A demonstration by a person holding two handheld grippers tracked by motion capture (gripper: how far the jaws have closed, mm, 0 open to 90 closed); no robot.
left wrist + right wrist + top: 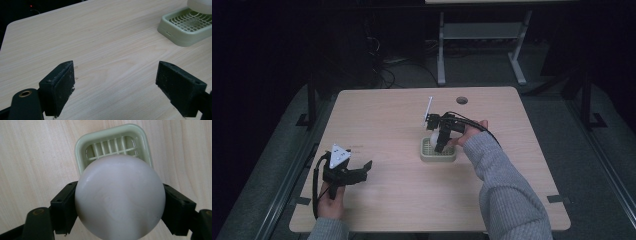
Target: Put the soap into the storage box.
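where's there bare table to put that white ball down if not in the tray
Bare wood runs between the left gripper and the green tray, and along the far edge by the table hole. It is crowded at the tray, where the right gripper holds the white ball over it.

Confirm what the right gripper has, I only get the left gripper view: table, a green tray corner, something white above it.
Observer: The right gripper is shut on a white ball, one jaw on each side of it.
Operator: Is the ball over the tray?
Observer: Yes. In the right gripper view the ball sits directly above the slatted tray, covering most of its grid. Whether it touches the slats I cannot tell.
Operator: Where is my left gripper relative to that?
Observer: In the high view the left gripper is near the table's front left, apart from the tray, jaws open on nothing.
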